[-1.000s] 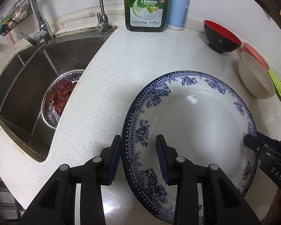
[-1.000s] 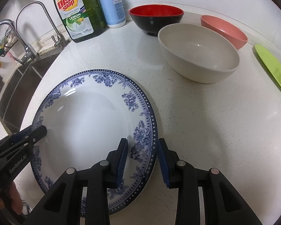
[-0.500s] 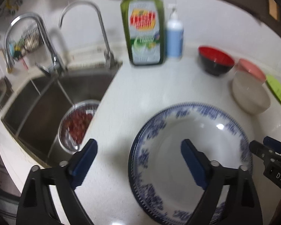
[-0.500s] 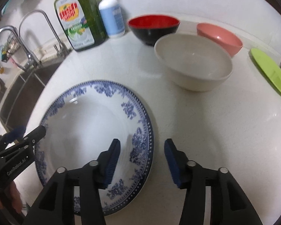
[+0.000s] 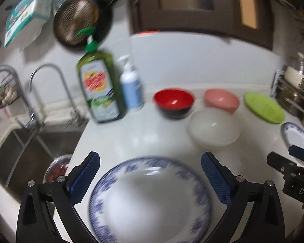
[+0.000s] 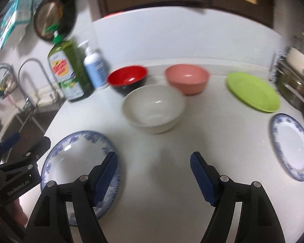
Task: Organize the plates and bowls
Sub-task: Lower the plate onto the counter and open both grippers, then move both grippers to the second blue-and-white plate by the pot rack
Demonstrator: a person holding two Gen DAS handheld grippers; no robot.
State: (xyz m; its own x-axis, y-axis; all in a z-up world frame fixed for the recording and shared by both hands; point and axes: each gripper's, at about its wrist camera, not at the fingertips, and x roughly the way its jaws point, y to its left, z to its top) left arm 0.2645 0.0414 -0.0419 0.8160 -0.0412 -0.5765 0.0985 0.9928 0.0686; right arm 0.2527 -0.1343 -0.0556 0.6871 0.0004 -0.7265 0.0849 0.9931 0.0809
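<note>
A large blue-and-white plate [image 5: 152, 198] lies flat on the white counter [image 6: 172, 182]. My left gripper [image 5: 150, 158] hovers above its near side, jaws opening wide, pads clear of it. My right gripper [image 6: 154, 158] hangs over bare counter just right of the plate [image 6: 79, 158], jaws also opening, nothing between them. Behind stand a beige bowl [image 6: 154, 107], a red-and-black bowl [image 6: 127, 77] and a pink bowl [image 6: 187, 78]. A green plate [image 6: 253, 91] and a smaller blue-and-white plate [image 6: 291, 149] lie at the right.
A green dish soap bottle [image 5: 99, 89] and a blue pump bottle [image 5: 130, 89] stand at the back left beside the taps. The sink [image 5: 20, 151] at the left holds a metal bowl of red fruit [image 5: 56, 168]. Steel pots [image 6: 293, 77] crowd the far right.
Both grippers let go of the large plate's rim, opened wide and rose back from it. The plate stays flat on the counter.
</note>
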